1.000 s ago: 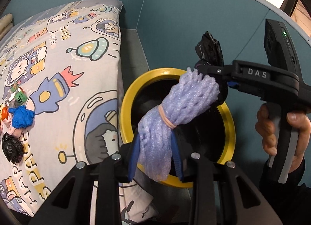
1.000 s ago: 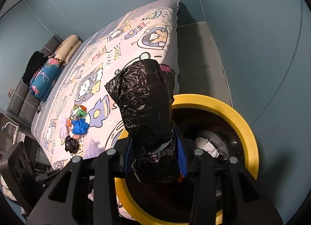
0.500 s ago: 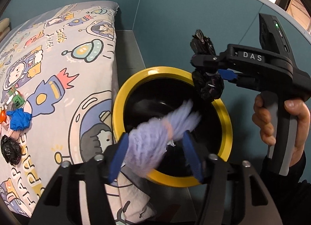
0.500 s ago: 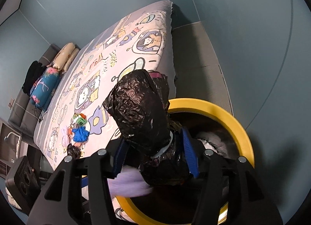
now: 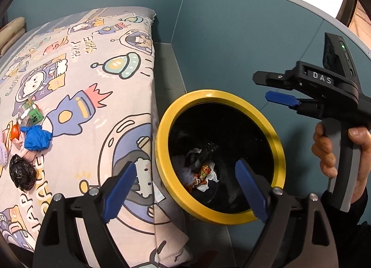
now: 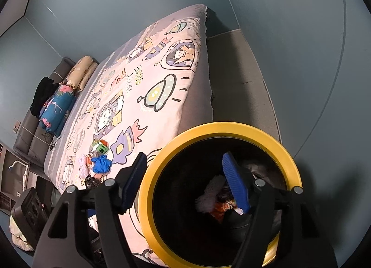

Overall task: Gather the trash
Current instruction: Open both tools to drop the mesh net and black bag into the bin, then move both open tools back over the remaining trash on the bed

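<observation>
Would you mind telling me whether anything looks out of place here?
Yes: a small heap of litter still lies on the bed: a blue glove, a black bag and a green wrapper, not in the bin.

My left gripper (image 5: 184,190) is showing matt black plastic arms and ribbed blue pads (image 5: 119,190). The bin (image 5: 277,143) is wearing a smooth yellow plastic rim; crumpled paper (image 5: 204,174) is lying inside. The bedsheet (image 5: 92,82) is printed cloth; the bag (image 5: 22,175) is gleaming as crinkled black plastic.
</observation>
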A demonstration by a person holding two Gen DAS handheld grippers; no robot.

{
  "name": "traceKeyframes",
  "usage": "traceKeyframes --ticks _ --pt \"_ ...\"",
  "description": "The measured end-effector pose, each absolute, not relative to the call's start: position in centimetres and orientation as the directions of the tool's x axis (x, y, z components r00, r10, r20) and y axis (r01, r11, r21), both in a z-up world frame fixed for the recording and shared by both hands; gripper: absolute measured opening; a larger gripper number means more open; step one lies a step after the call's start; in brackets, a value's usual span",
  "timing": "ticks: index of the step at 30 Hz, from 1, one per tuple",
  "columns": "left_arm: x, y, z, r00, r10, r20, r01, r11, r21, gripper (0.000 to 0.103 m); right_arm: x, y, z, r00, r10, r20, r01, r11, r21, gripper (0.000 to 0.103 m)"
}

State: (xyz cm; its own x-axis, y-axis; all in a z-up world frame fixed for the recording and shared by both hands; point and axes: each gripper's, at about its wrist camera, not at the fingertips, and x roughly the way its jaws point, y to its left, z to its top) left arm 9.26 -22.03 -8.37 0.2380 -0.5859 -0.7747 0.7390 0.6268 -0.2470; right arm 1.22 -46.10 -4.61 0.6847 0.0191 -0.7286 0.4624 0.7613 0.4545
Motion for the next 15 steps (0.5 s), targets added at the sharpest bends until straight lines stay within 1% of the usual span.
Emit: traceKeyframes --ticks 8,15 --pt "10.6 -20.0 -8.0 0.327 -0.553 -0.766 0.695 0.69 -0.201 0.088 1.7 -45.3 -4.4 0.691 0.05 -0.721 0.429 0.775 0.464 0.065" --pt "13.0 -16.9 -7.3 0.446 -0.479 -0.756 0.625 0.771 -0.12 0.091 2.9 -43.4 -3.8 0.69 0.083 -0.719 0.381 0.803 0.459 0.068"
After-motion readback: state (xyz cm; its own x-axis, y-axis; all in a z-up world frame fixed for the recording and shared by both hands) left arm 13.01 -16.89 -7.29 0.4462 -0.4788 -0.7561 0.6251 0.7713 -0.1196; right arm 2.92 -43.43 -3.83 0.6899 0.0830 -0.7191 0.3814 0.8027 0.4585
